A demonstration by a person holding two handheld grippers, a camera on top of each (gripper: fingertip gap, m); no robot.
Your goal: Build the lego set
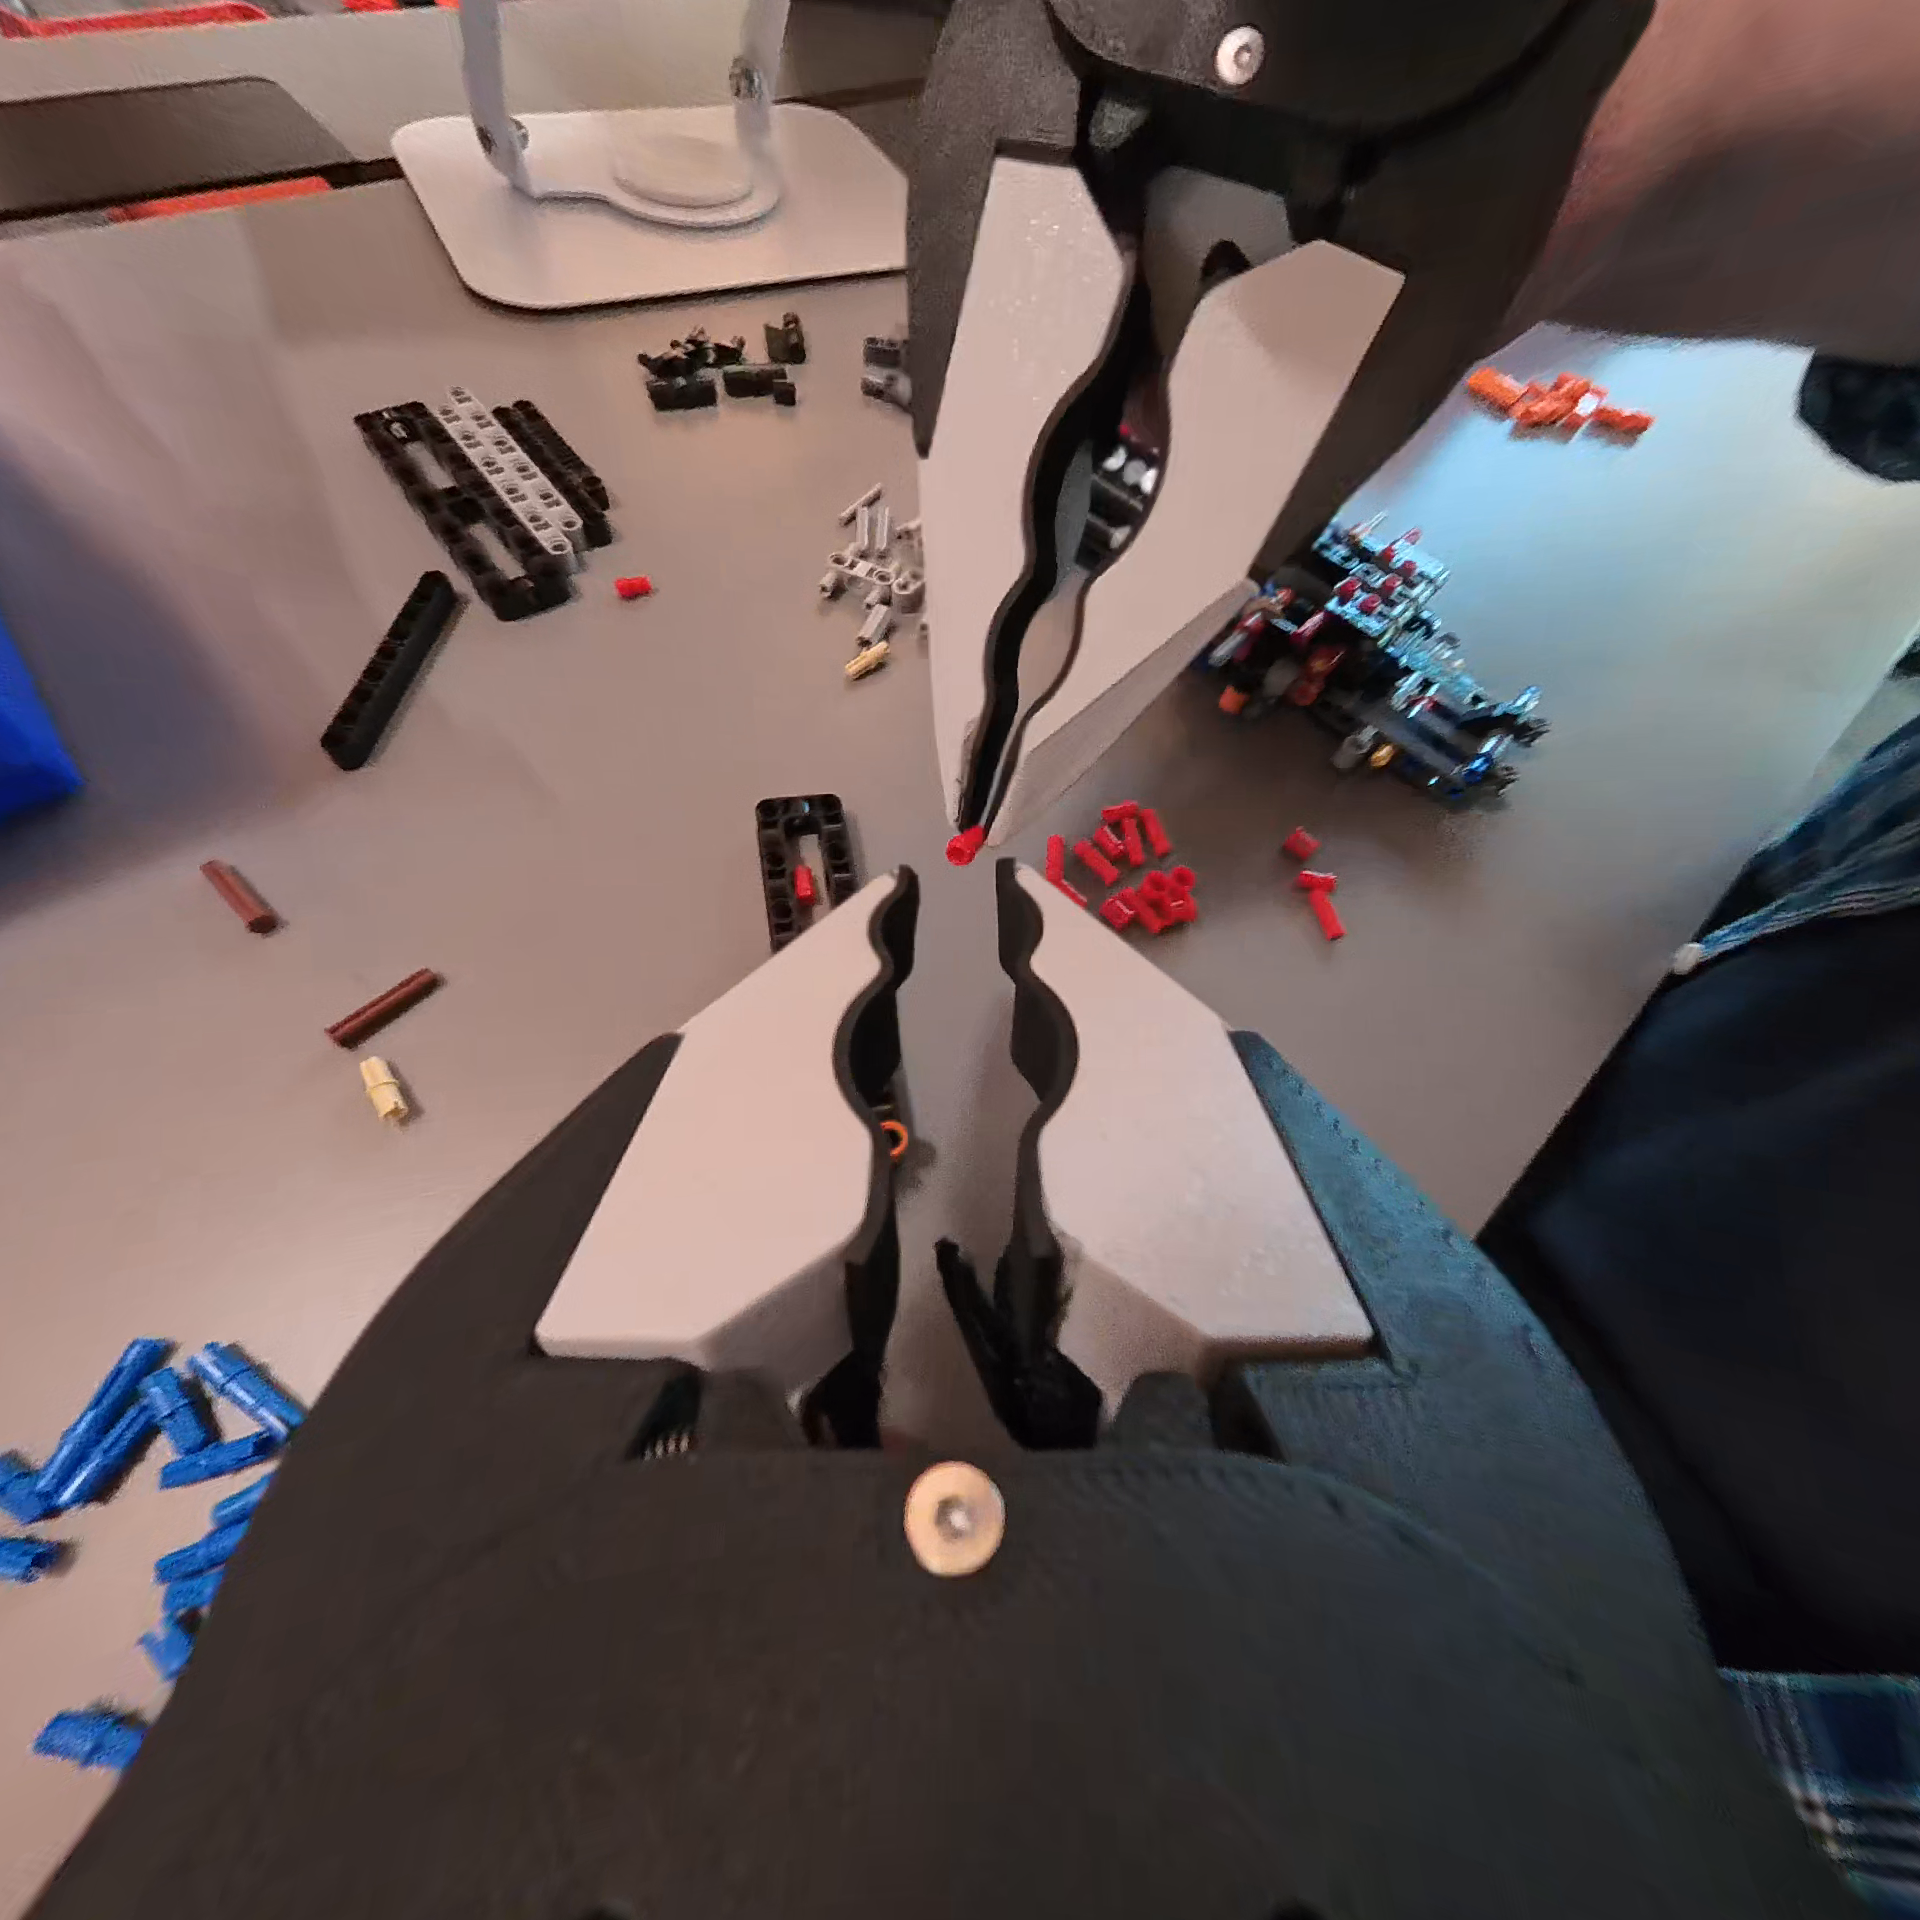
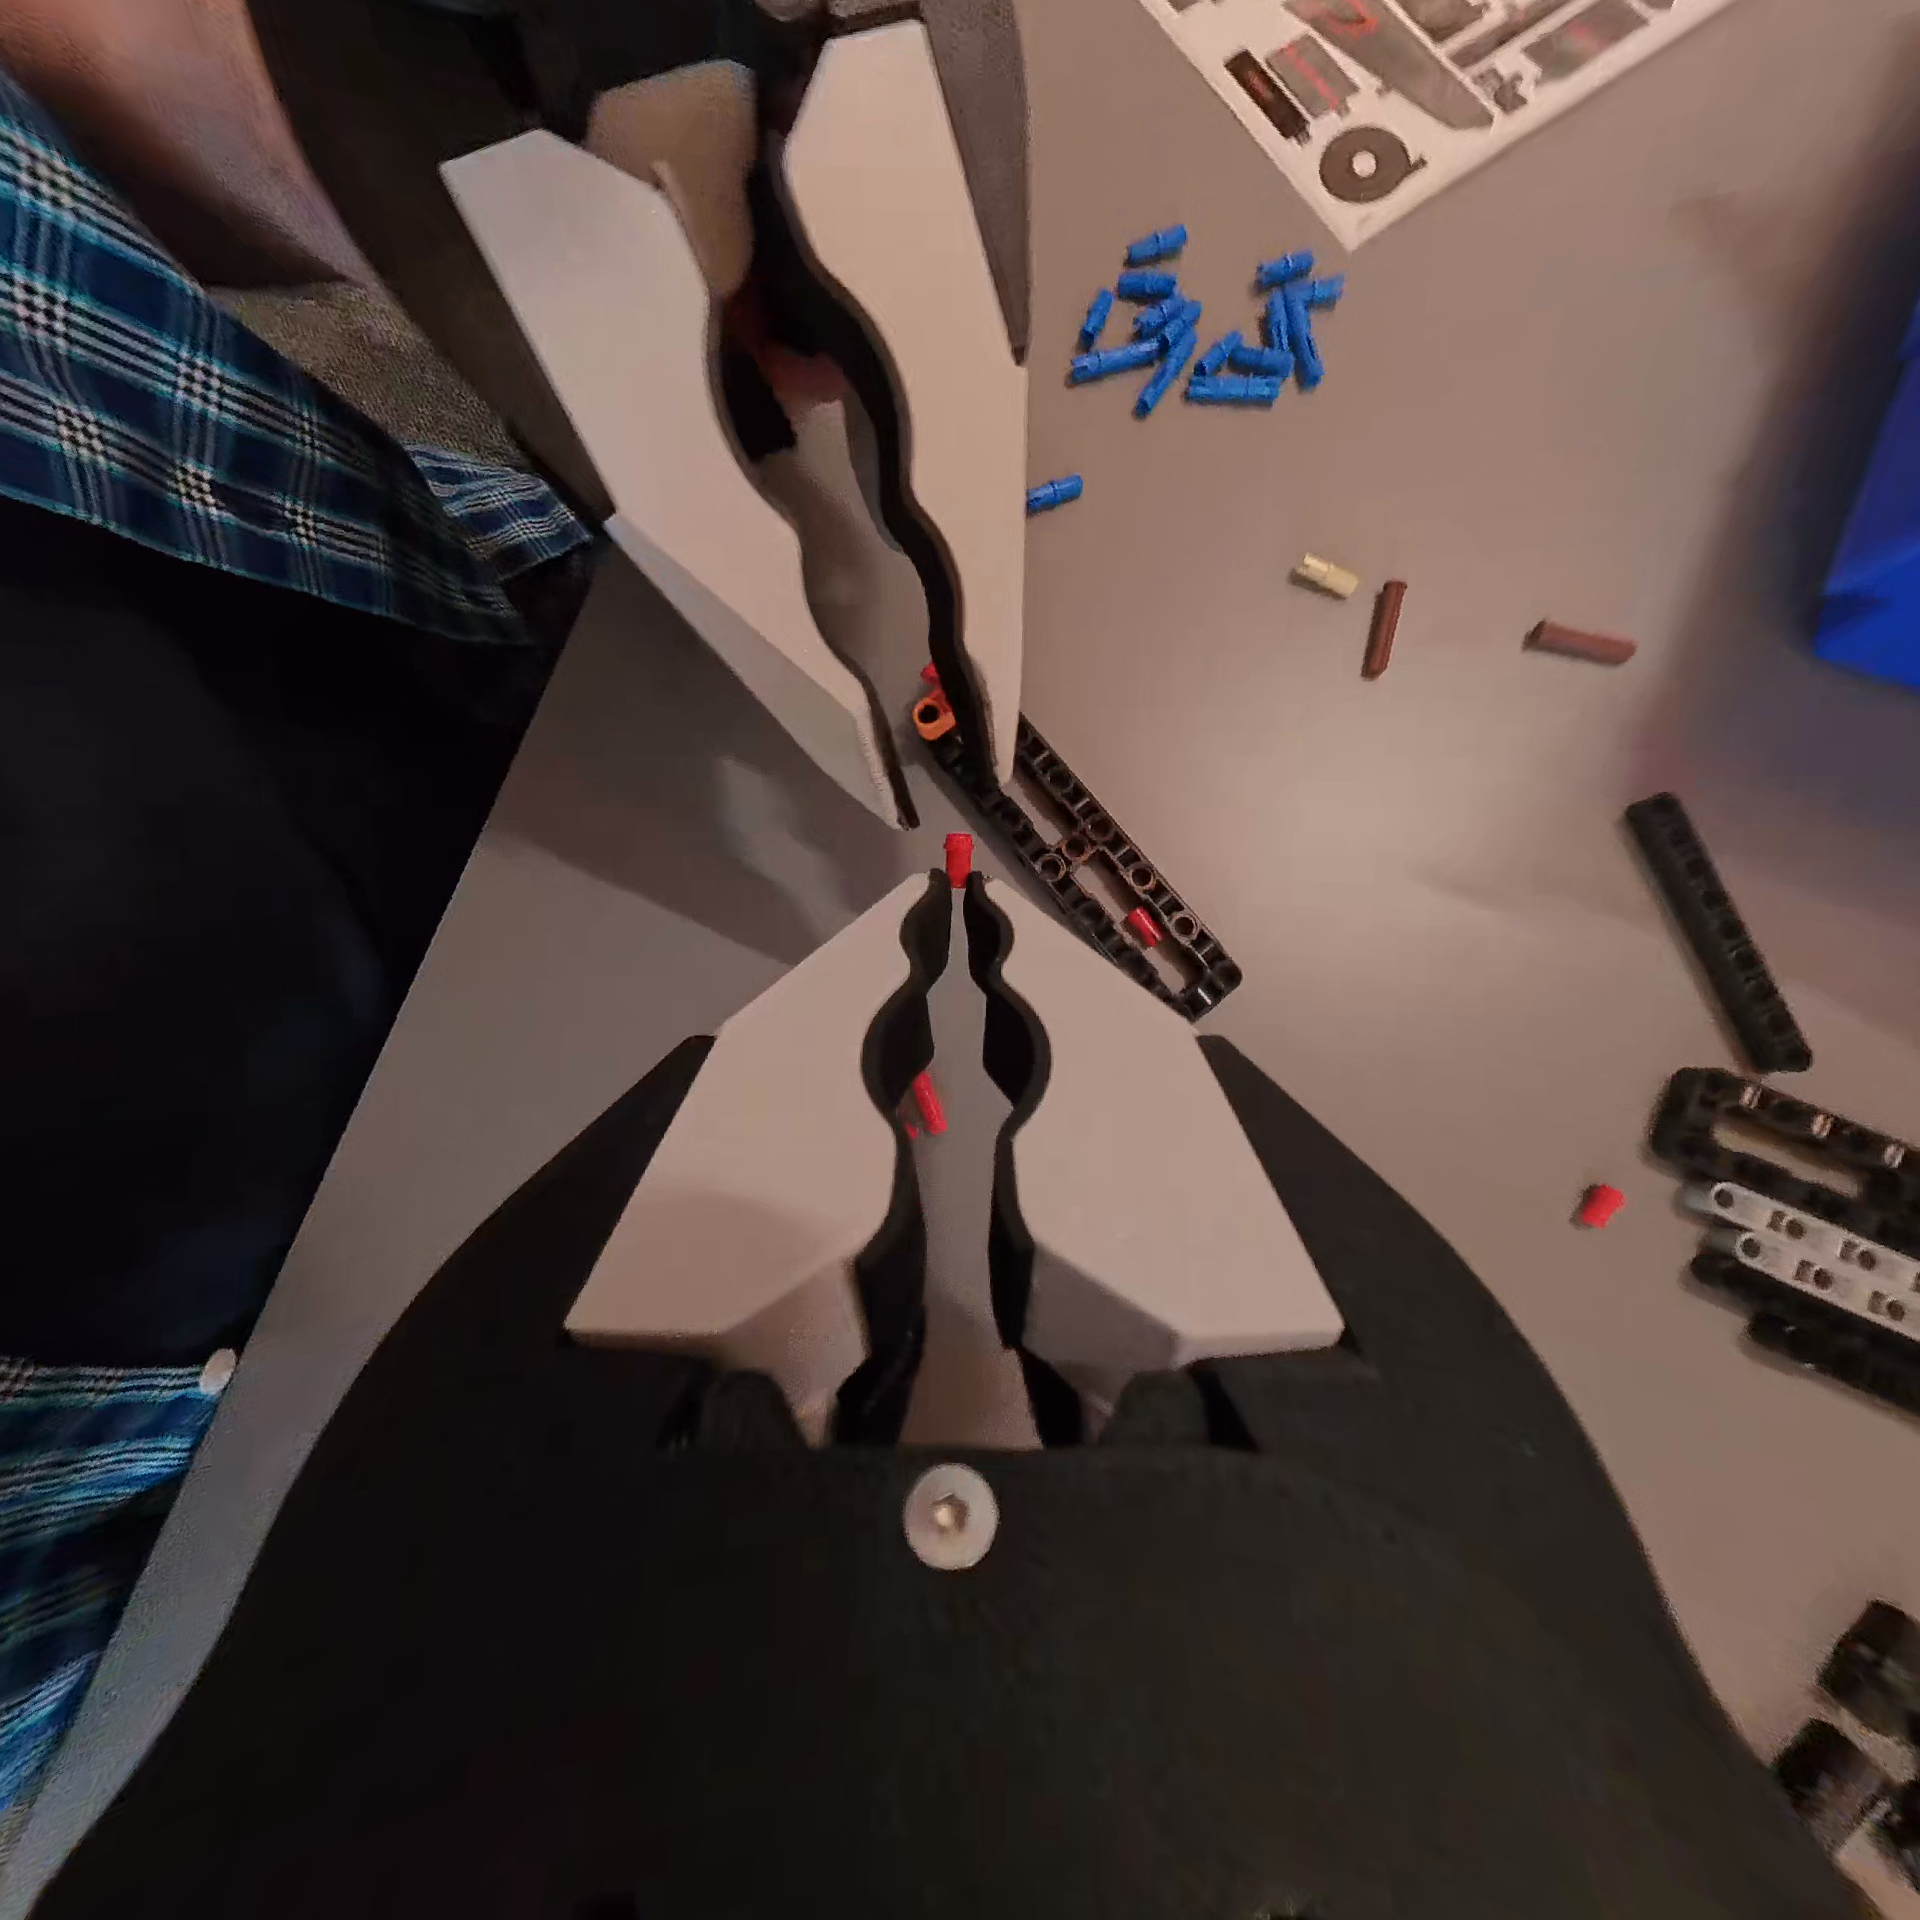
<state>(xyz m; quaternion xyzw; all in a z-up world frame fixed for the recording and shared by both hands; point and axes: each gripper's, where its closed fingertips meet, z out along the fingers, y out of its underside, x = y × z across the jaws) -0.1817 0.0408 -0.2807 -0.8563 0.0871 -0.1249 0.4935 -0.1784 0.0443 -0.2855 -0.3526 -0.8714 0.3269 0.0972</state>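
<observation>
- Your right hand-held gripper (image 2: 958, 881) is pinched on a red pin (image 2: 957, 854), which sticks out past its tips.
- Your left hand-held gripper (image 1: 956, 875) faces it tip to tip, its jaws a narrow gap apart and holding nothing; the pin hangs just ahead of that gap.
- A black frame (image 1: 805, 878) lies on the desk (image 1: 582, 831) just left of your left tips, with another red pin seated in it.
- A heap of red pins (image 1: 1127, 868) sits just right of your left tips.
- The part-built model (image 1: 1371, 665) stands farther ahead and right of your left hand-held gripper.
- Blue pins (image 1: 156, 1444) lie near left of your left hand-held gripper's body.
- From your right hand-held gripper, a black beam (image 2: 1714, 930) lies off to the right.
</observation>
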